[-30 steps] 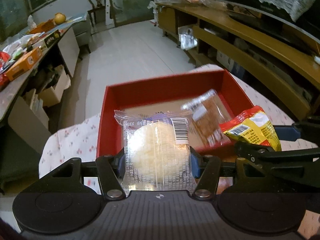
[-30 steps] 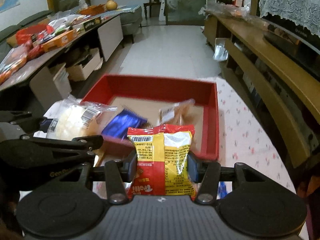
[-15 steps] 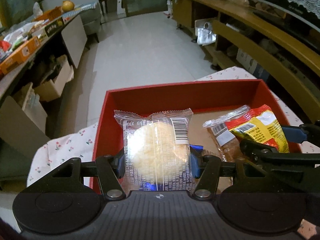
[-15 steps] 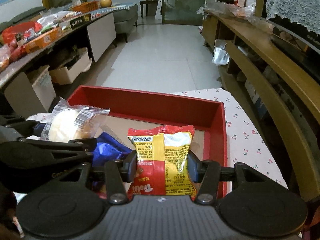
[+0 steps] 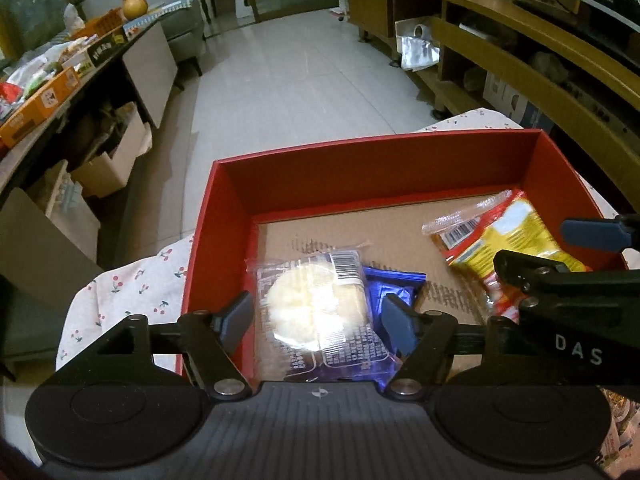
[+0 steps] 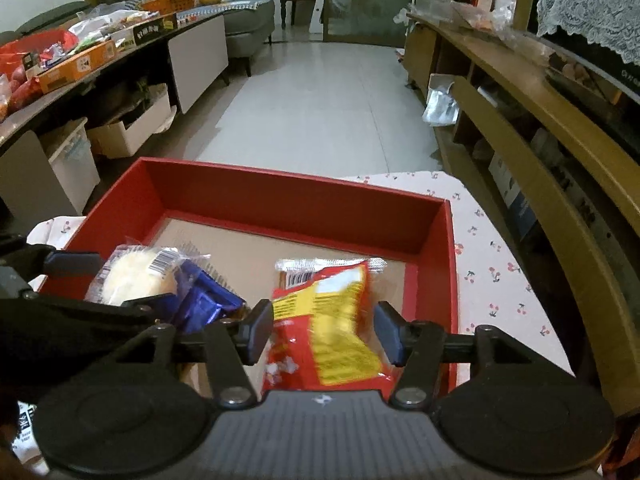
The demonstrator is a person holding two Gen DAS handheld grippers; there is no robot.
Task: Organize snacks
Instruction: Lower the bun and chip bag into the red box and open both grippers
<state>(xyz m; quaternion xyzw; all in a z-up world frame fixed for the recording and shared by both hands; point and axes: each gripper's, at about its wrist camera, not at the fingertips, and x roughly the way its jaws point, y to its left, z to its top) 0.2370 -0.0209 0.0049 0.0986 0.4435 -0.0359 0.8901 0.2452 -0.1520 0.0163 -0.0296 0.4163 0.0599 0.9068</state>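
Snacks counted inside red box (image 5: pixel 224 208): four. One clear-wrapped round pale cake (image 5: pixel 316 312), one blue packet (image 5: pixel 394 286) under and beside it, one red-and-yellow bag (image 6: pixel 328 320), one clear packet with a barcode (image 5: pixel 454 228) tucked under that bag's far end. One box only, cardboard floor, set on a counter (image 6: pixel 492 280) with a cherry-print cloth.

Left claw (image 5: pixel 316 320): jaws opening, spread to either side of the cake, pads clear of the wrapper; cake lying flat in the near left corner of the box, overlapping the blue packet, long axis running away from the camera, barcode end farthest. Right claw (image 6: pixel 324 332): jaws also opening, pads just off the bag's edges; bag resting in the near right part of the box, slightly blurred, long axis running away from the camera and leaning a little right, barcode end farthest.

Seen from the left wrist only: full outline of the cake wrapper, and the right claw's blue-padded finger beside the bag. Seen from the right wrist only: whole face of the red-and-yellow bag, the box's right wall with cloth beyond it. Cake from the right wrist half hidden behind the left claw's arm.
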